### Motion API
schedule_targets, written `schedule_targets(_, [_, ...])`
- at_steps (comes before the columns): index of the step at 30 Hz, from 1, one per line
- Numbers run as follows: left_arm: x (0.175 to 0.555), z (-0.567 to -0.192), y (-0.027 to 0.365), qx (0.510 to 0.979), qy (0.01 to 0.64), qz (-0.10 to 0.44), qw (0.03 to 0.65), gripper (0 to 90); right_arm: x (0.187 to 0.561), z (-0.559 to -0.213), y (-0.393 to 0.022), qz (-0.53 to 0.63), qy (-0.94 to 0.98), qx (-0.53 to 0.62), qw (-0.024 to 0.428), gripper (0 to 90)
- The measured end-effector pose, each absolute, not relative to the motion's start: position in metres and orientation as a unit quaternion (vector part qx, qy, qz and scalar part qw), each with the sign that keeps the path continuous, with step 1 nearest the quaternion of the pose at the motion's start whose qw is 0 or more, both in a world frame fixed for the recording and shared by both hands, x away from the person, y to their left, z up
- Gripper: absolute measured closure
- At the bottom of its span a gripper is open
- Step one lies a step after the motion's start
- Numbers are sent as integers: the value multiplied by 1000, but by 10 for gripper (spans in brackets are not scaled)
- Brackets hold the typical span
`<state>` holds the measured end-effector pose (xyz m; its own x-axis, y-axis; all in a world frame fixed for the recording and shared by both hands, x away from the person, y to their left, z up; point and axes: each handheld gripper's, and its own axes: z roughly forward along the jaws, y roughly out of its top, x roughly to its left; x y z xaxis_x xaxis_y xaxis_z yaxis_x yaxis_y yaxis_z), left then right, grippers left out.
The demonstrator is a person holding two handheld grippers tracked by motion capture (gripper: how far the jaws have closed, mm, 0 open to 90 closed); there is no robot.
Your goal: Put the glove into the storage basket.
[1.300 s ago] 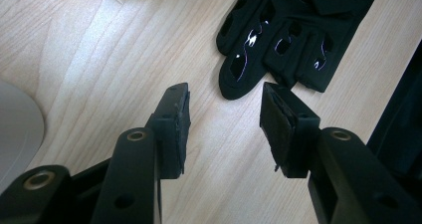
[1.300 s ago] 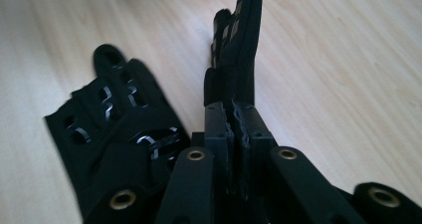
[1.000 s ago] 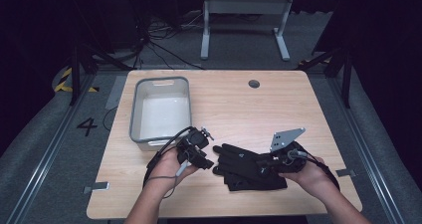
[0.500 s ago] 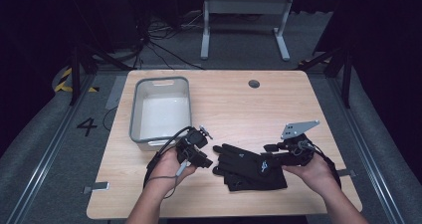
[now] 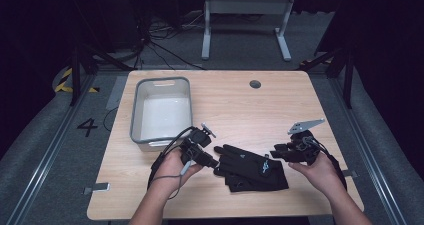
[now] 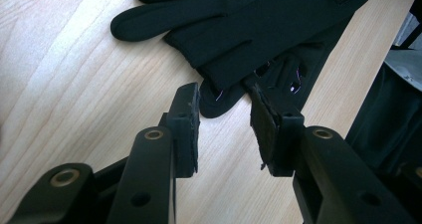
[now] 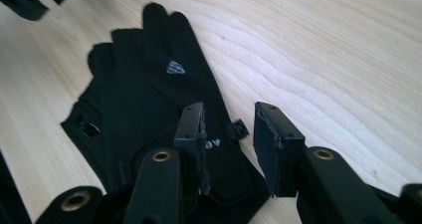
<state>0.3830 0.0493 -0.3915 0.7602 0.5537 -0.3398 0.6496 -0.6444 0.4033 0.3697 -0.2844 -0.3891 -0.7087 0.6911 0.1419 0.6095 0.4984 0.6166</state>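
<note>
Black fabric gloves [image 5: 252, 167] stacked on wooden table [image 5: 240, 100] at 6 o'clock; left gripper [image 6: 224, 119] and right gripper [image 7: 229, 129] both released, holding nothing. Pinch opposite edges squarely, lift together

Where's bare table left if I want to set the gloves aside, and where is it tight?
Free: the wide stretch right of the bin, running back to the hole, and the right rear corner behind the right gripper. Also a strip along the near edge, left of the left gripper. Tight: near centre, where both open grippers flank the gloves.
</note>
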Motion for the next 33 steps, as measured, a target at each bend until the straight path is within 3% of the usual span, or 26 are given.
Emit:
schedule_targets(6, [381,-394,45,915,321,-58,236,617,372,-395,-290,309,860,401,58,648])
schedule_targets(20, [381,-402,37,921,315,-62,221,609,375,-417,-282,249,877,410,31,615])
schedule_targets(29, [382,-406,33,923,312,-65,215,601,372,-427,-275,209,892,398,42,623])
schedule_targets(33, [383,-409,32,922,316,-66,213,591,371,-429,-272,206,895,394,44,698])
